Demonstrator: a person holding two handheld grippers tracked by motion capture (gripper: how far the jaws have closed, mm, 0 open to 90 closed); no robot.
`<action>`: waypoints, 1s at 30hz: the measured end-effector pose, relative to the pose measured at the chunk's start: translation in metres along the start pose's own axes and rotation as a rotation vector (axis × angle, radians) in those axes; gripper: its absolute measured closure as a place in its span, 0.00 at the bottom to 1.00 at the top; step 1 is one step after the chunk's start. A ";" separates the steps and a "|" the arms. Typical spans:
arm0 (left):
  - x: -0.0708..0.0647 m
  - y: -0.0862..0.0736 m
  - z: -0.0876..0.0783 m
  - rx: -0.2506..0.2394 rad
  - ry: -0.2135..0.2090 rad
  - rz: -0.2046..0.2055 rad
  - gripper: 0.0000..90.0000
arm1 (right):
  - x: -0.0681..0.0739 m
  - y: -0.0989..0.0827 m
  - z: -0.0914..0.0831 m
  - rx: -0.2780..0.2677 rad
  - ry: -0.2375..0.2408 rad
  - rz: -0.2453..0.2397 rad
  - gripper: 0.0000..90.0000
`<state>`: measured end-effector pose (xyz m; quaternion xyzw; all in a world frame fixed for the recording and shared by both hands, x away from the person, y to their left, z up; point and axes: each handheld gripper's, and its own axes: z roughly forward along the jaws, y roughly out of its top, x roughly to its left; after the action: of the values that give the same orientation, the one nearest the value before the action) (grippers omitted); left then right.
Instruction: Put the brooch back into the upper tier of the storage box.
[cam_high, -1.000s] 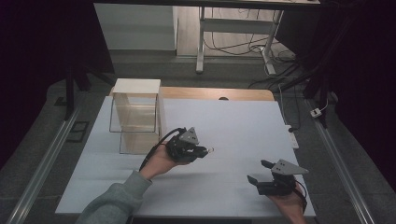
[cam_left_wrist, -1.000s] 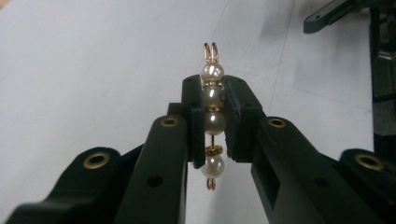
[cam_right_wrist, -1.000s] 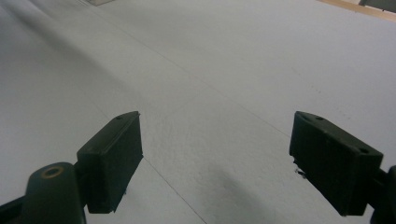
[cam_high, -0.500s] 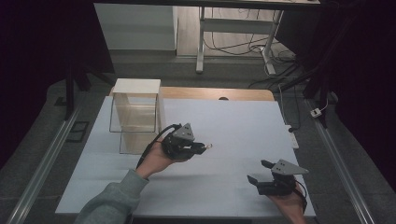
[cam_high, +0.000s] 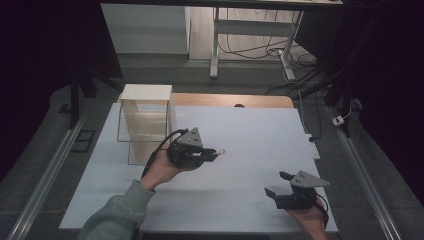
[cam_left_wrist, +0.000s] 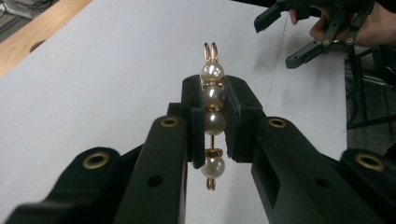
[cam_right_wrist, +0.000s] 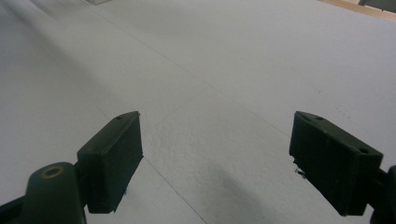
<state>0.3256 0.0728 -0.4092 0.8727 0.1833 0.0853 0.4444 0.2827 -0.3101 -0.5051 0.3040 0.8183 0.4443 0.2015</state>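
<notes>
- the pearl hairpin (cam_left_wrist: 212, 122), a gold wire strung with four pearls and ending in a doubled loop, sat pinched crosswise between the pads of the left gripper (cam_left_wrist: 213, 116), off the table, with its looped end poking out past the tips.
- in the high view the pin's loop (cam_high: 220, 151) glinted just beyond the left gripper (cam_high: 207, 155), over the middle of the white table (cam_high: 250, 130).
- against the picture from a second before, the left hand (cam_high: 162, 170) had carried the pin a little up and towards the far-left side, closer to the clear display stand (cam_high: 145, 122); the jaws had not loosened at all in that time.
- my reading: the pick-up was done and the carry was under way, most likely towards the stand with its pale wooden top (cam_high: 146, 92), though where on it the pin belonged could not be told.
- the grip looked secure on the two middle pearls, but round beads on a thin wire might roll between flat pads, so a slow approach seemed wise.
- the right gripper (cam_high: 277, 184) lay low at the near right edge of the table, its jaws spread wide with nothing between them; the right gripper view showed bare table past its pads (cam_right_wrist: 112, 161).
- it had not shifted since the earlier pictures and seemed to be waiting.
</notes>
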 end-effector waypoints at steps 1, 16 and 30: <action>0.000 0.000 -0.002 -0.003 -0.001 0.000 0.87 | 0.000 0.000 0.000 0.001 0.001 0.000 0.19; 0.004 0.003 -0.022 -0.061 0.000 -0.020 0.87 | 0.000 0.000 0.000 -0.001 -0.002 0.001 0.19; -0.006 0.011 -0.040 -0.104 0.004 0.008 0.87 | 0.000 0.000 0.000 -0.001 -0.002 0.003 0.19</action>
<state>0.3098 0.0943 -0.3770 0.8490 0.1758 0.0981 0.4885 0.2824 -0.3100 -0.5051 0.3055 0.8174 0.4448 0.2018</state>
